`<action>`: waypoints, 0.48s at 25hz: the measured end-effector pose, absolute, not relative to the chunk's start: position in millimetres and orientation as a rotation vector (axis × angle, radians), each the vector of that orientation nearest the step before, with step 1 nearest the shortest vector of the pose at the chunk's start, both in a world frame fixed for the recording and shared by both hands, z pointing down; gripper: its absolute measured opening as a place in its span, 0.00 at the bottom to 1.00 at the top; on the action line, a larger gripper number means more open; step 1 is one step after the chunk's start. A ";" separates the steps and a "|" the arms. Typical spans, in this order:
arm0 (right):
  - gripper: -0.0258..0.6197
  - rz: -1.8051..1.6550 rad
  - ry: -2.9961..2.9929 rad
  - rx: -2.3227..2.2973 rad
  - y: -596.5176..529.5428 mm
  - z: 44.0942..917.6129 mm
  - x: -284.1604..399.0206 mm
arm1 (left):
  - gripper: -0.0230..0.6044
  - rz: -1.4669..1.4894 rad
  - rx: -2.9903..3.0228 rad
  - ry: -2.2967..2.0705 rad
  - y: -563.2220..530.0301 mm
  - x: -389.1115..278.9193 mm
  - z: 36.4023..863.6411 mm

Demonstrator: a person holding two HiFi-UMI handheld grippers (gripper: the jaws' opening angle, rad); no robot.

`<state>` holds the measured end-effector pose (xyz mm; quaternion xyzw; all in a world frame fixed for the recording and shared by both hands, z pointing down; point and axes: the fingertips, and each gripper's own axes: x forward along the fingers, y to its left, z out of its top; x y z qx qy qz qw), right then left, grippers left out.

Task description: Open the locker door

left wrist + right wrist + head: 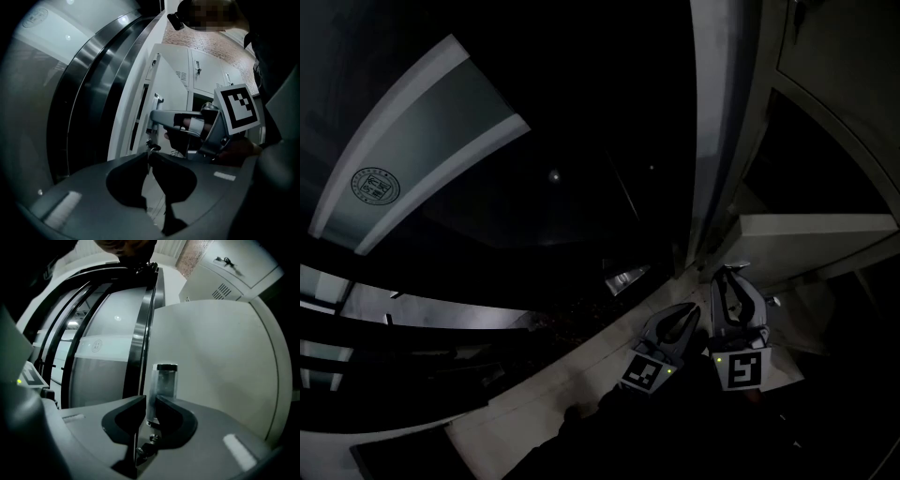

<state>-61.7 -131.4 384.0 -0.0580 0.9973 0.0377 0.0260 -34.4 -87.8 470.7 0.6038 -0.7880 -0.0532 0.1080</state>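
Observation:
The white locker door (220, 366) fills the right of the right gripper view, and a dark gap runs along its edge (139, 112). My right gripper (150, 401) is shut on the door's upright metal handle (166, 378). The left gripper view shows it from the side (154, 117), and in the head view it is at the door's edge (727, 274). A key (151, 146) sits in the door's lock, just beyond the tips of my left gripper (149, 158). That gripper's jaws stand together. I cannot tell whether they touch the key. It lies just left of the right one (686, 311).
More closed white lockers (206, 70) stand in a row beyond the door, under a brick wall. A curved glass and steel partition (93, 362) with a round emblem (375, 184) runs close on the left. The pale floor (572, 375) is dim.

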 end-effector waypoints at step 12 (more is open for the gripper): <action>0.12 0.128 3.002 -0.883 -91.8 414.0 47.1 | 0.11 -0.135 2.244 -1.932 -25.3 -4.7 466.9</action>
